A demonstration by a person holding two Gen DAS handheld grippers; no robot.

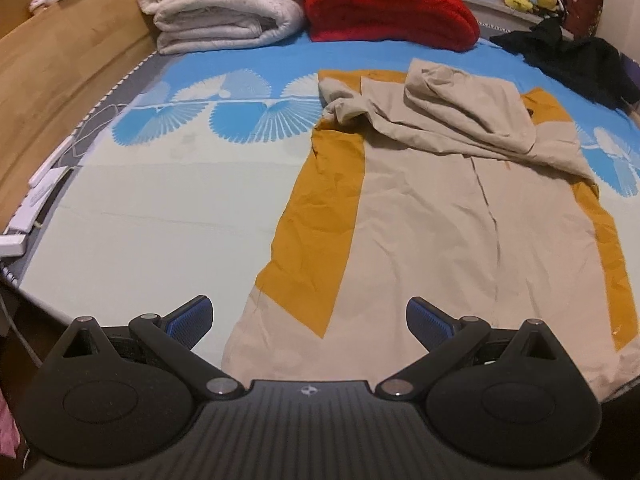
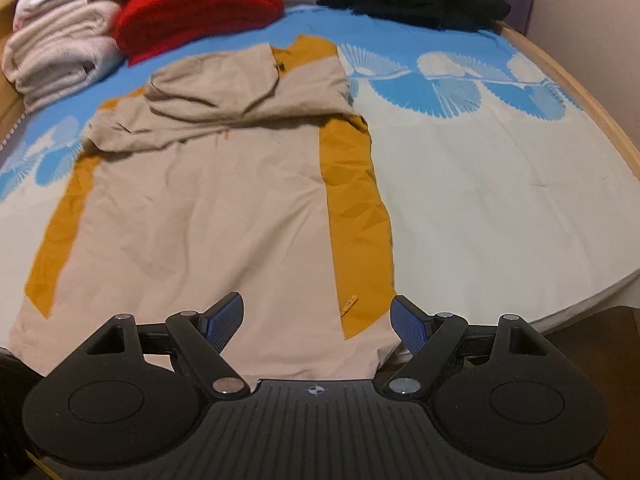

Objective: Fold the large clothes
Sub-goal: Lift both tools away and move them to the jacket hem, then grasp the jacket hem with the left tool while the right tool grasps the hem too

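A large beige hooded jacket with mustard-yellow side panels (image 1: 432,216) lies flat on a bed covered by a pale sheet with a blue fan print (image 1: 160,208). Its hem is towards the near edge of the bed and its hood (image 1: 468,108) is folded down over the upper back; the sleeves lie bunched beneath the hood. In the left wrist view, the left gripper (image 1: 310,322) hovers over the jacket's near left hem corner, its blue-padded fingers (image 1: 192,320) spread wide with only cloth visible below them and nothing pinched. In the right wrist view, the right gripper (image 2: 318,320) hangs above the near right hem corner (image 2: 376,344), beside a small yellow zip pull (image 2: 347,305); its fingers (image 2: 408,326) are likewise spread wide and grip nothing. At the far end of the bed sit a folded white quilt (image 1: 224,8), a folded red blanket (image 1: 384,8) touching it, and a crumpled black garment (image 1: 572,56) set apart to the right.
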